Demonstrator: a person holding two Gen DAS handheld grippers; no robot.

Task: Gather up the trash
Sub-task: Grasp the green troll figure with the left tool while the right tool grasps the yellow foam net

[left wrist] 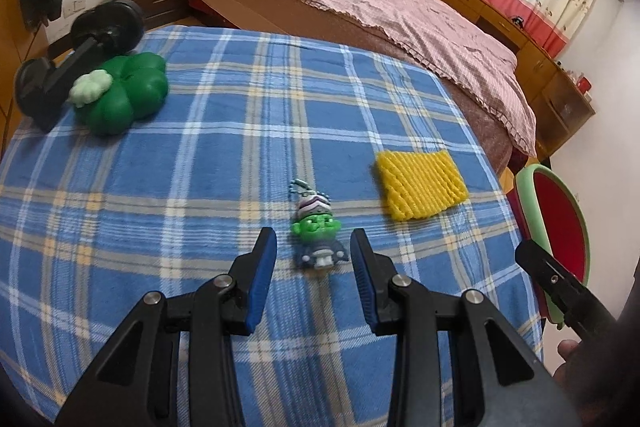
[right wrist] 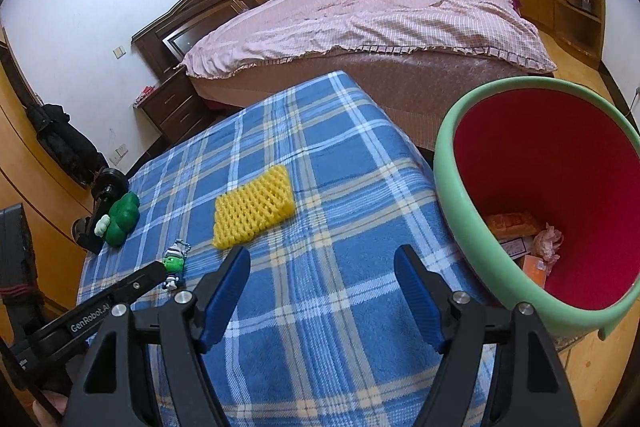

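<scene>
- Left wrist view: left gripper [left wrist: 313, 251] had jaws part open, nothing gripped; small toy keychain [left wrist: 319, 231] lay on the cloth between the blue pads [left wrist: 264, 275], a gap either side.
- Toy keychain: green face, striped purple-white cap, grey body, bead chain at top; flat on blanket, near front edge.
- Yellow foam net [right wrist: 253, 209]: rectangular mesh sleeve, flat on blanket, just beyond right gripper [right wrist: 322, 281]; right jaws wide open, empty, over bare cloth.
- Bin [right wrist: 452, 163]: green rim, red inside, at table's right edge; held orange packets + pink crumpled scrap at bottom. Labels unreadable.
- Green clover-shaped item [left wrist: 124, 95] w/ pale clover on top, far left corner; touching black dumbbell-like object [left wrist: 80, 55], partly off the edge, kind unclear.
- Bin cut off by frame in left view; right gripper seen there as one black finger only.
- Surface: blue plaid blanket [right wrist: 340, 187] over table.
- Room: bedroom, bed w/ pink cover [right wrist: 380, 15], dark headboard, nightstand, wood cabinets, floral curtain w/ red band, framed photo on wall.
</scene>
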